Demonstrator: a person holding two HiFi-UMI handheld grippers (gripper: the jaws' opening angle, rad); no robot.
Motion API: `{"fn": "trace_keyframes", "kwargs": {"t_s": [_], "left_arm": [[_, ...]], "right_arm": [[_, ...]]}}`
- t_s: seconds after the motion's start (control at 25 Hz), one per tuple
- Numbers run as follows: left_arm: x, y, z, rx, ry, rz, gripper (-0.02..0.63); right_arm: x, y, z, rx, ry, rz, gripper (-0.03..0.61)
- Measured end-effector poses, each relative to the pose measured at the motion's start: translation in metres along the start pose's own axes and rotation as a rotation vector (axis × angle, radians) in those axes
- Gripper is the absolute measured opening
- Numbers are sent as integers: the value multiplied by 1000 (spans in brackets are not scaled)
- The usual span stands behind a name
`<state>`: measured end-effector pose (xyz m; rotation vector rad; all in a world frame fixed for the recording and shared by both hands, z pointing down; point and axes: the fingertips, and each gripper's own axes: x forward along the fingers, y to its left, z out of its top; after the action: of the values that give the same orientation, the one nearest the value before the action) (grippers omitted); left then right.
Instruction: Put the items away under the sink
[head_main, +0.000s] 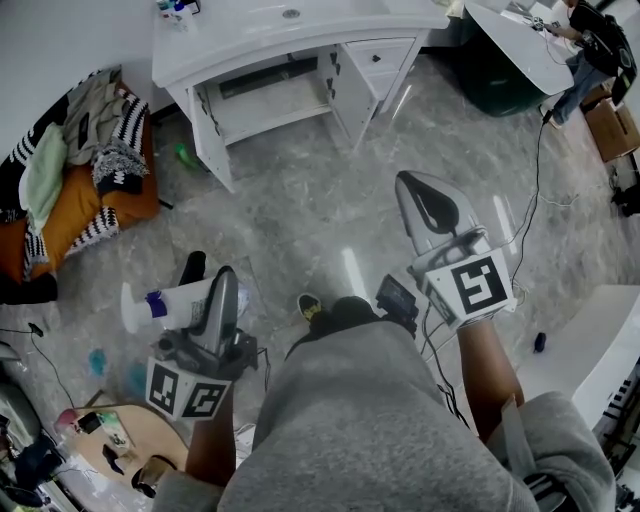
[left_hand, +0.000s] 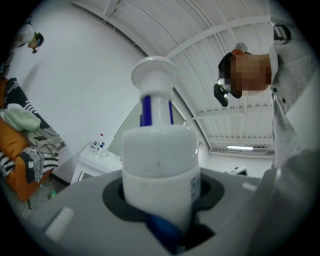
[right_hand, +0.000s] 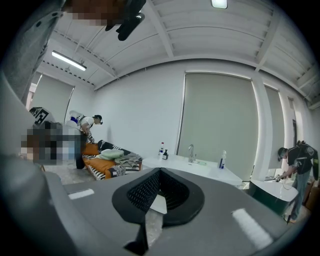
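Observation:
My left gripper (head_main: 222, 300) is shut on a white bottle (head_main: 168, 303) with a blue band at its neck; the bottle lies sideways with its cap to the left. In the left gripper view the bottle (left_hand: 159, 175) stands up between the jaws of the left gripper (left_hand: 161, 215). My right gripper (head_main: 428, 205) is raised over the floor at the right, shut and holding nothing; in its own view the right gripper (right_hand: 157, 197) has its black pads together. The white sink cabinet (head_main: 270, 95) stands ahead with both doors open and a bare shelf inside.
An orange sofa (head_main: 95, 195) piled with clothes is at the left. A green bottle (head_main: 186, 155) and a black item (head_main: 192, 268) lie on the floor. Small bottles (head_main: 175, 10) stand on the sink counter. A person (head_main: 598, 50) works at a white table, far right. Cables cross the floor.

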<state>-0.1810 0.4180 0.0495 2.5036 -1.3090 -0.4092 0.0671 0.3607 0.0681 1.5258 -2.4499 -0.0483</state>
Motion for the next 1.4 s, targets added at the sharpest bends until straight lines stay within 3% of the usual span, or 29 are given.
{"fn": "trace_keyframes", "kwargs": {"t_s": [0.84, 1.4], "left_arm": [[-2, 9, 4, 15, -4, 1, 207], [72, 42, -3, 11, 37, 8, 207]], "right_arm": [[13, 5, 5, 1, -37, 3, -8], [82, -41, -5, 20, -19, 6, -8]]}}
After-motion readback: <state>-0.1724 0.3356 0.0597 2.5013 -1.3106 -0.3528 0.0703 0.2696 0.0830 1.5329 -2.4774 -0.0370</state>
